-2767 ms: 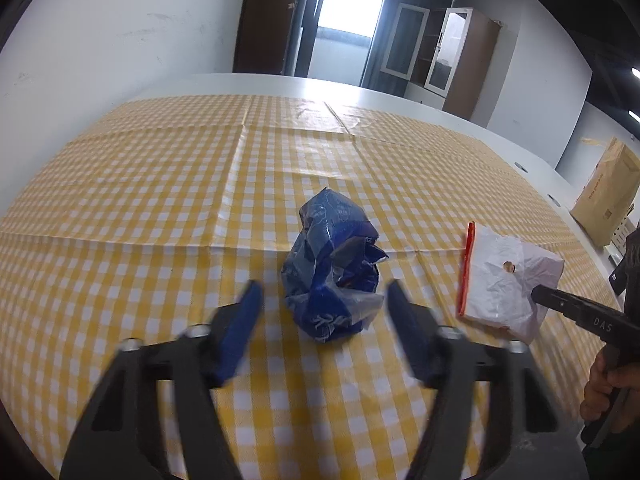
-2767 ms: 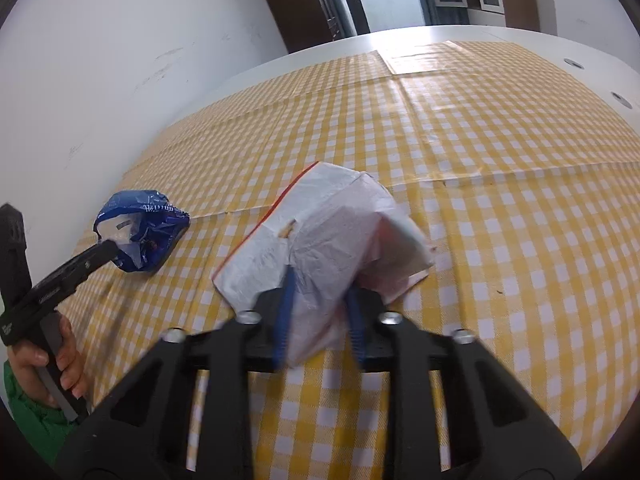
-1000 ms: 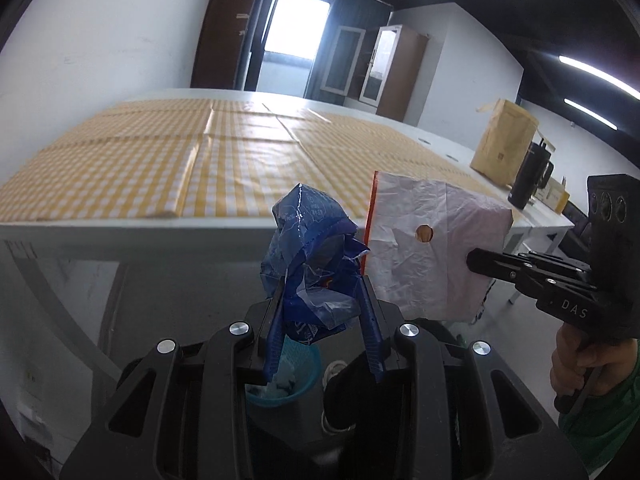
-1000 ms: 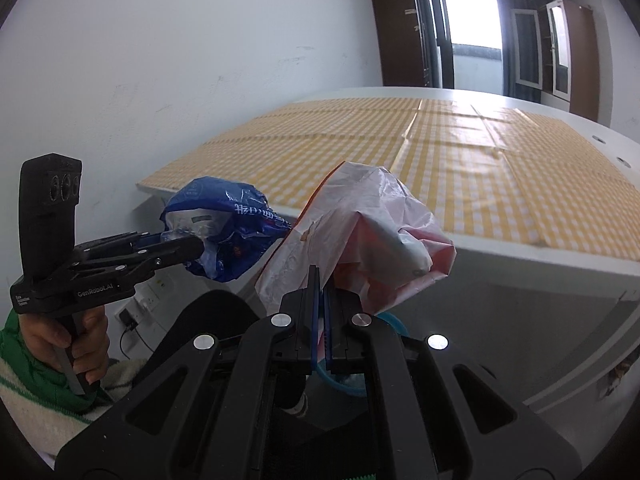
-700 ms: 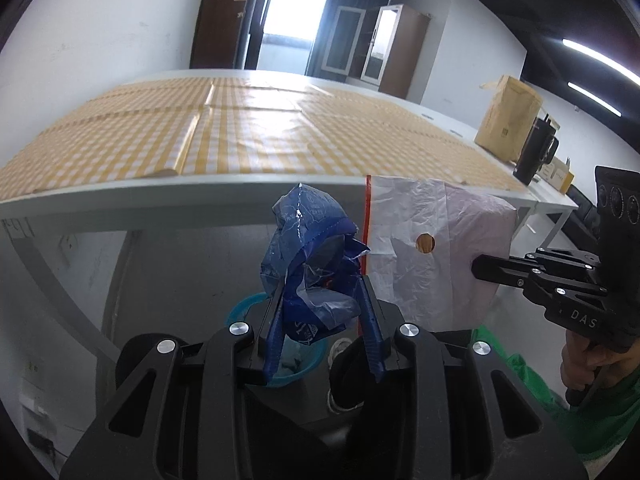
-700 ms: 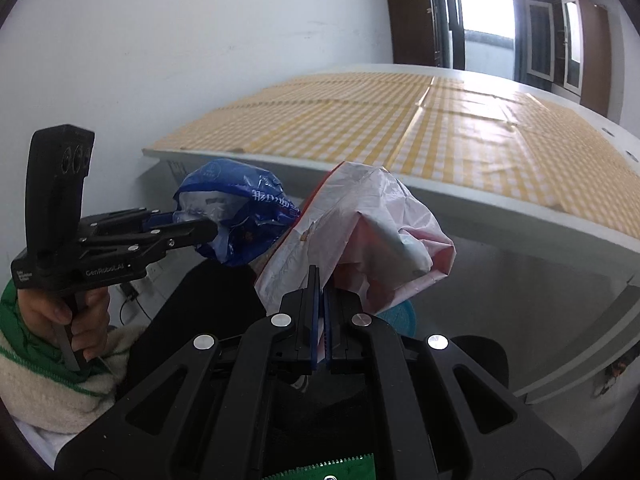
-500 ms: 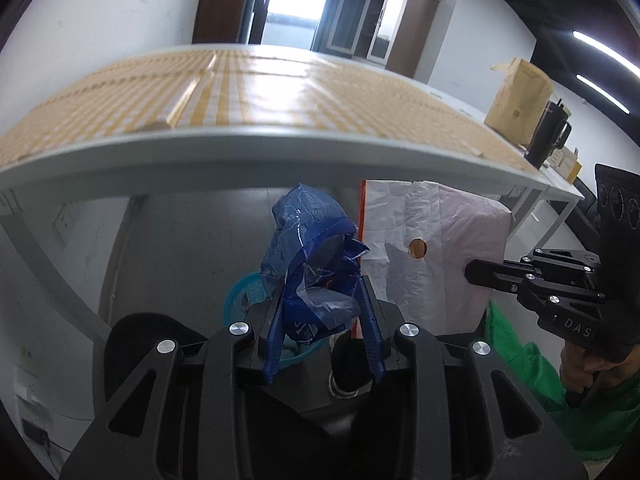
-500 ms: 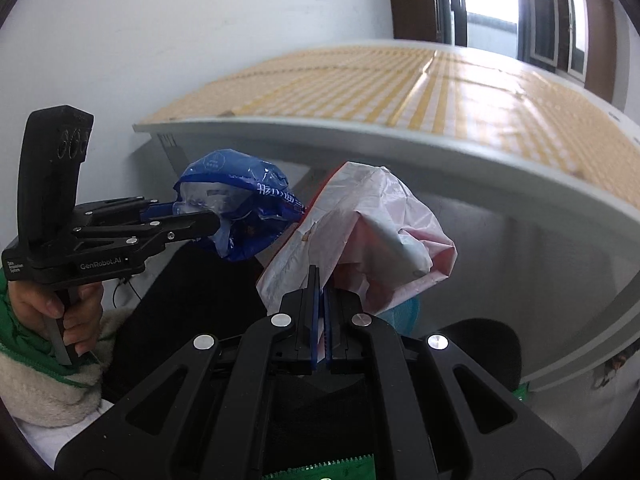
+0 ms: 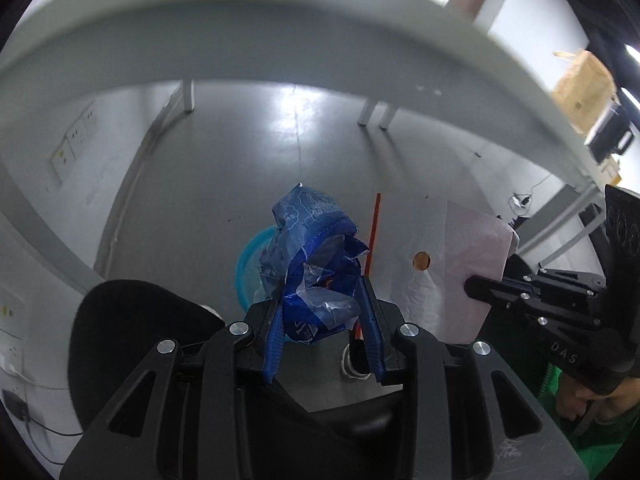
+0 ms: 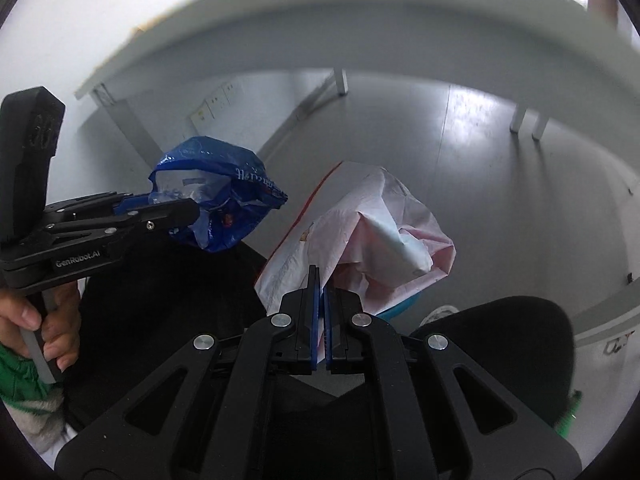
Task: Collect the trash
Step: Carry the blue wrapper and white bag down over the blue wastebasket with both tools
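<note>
Left gripper (image 9: 323, 320) clamps blue wrapper (image 9: 316, 268); right gripper (image 10: 320, 312) pinched flat on white bag (image 10: 360, 240). Both hang below table edge (image 9: 280, 40), over what looks like a teal bin (image 9: 252, 264), half hidden. Carry done; next, centre over bin and let go. Grey floor (image 9: 260, 152), black chair (image 9: 132, 332).

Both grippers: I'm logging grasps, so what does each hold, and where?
Left gripper clamps the crumpled blue wrapper at its lower end. Right gripper pinches the white bag by its bottom edge.
</note>
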### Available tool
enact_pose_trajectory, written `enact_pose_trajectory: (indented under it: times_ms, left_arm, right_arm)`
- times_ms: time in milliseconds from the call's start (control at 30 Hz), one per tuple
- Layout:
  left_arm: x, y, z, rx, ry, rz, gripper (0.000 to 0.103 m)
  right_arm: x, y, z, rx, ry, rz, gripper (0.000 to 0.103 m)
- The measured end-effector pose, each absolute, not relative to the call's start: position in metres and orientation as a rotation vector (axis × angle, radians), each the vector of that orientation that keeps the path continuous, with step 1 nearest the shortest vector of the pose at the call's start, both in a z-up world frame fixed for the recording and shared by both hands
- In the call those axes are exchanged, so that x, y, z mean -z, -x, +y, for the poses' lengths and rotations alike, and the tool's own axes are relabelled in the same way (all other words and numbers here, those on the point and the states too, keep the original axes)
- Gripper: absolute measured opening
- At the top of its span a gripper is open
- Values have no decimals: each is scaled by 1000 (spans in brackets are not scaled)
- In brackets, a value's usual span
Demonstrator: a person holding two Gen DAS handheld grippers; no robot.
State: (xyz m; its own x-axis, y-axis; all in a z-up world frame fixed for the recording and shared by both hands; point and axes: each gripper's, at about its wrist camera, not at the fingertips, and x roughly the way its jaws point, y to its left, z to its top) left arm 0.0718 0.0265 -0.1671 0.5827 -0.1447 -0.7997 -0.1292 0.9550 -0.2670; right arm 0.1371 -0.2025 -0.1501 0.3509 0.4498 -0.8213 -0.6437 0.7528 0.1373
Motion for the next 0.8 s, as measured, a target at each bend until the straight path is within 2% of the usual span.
enact_pose_trajectory:
  times_ms: [300, 800]
  left_arm:
    - [218, -128, 39, -23, 403, 1051, 32]
    - [298, -203, 49, -83, 481, 1250, 33]
  right_arm:
    - [216, -198, -188, -664, 126, 1186, 1]
    - [300, -279, -157, -560, 152, 1368, 1]
